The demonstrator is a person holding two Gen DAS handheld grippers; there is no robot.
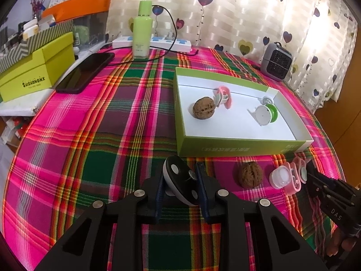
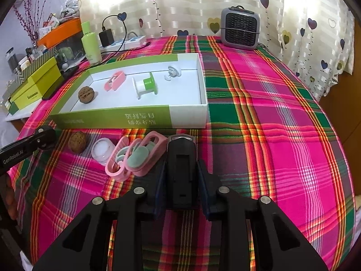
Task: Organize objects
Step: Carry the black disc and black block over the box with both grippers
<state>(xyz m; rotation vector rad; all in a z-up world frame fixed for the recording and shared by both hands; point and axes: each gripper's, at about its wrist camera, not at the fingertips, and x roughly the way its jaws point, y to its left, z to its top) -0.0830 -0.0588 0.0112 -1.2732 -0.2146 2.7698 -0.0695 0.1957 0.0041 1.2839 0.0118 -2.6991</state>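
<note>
From my left claw's camera, my left claw [image 1: 180, 181] is squeezed tight on a black and white disc [image 1: 180, 180], near the front edge of the green box [image 1: 237, 145]. A walnut [image 1: 251, 174], a small clear jar [image 1: 281, 177] and pink clips [image 1: 293, 178] lie to the right on the plaid cloth [image 1: 101, 135].

From my right claw's camera, my right claw [image 2: 181, 176] is clamped on a black clip-like thing [image 2: 181, 171]. The box sits just beyond it, with another walnut [image 2: 86, 94], a pink clip [image 2: 115, 80] and a green spool [image 2: 145, 85] inside.
</note>
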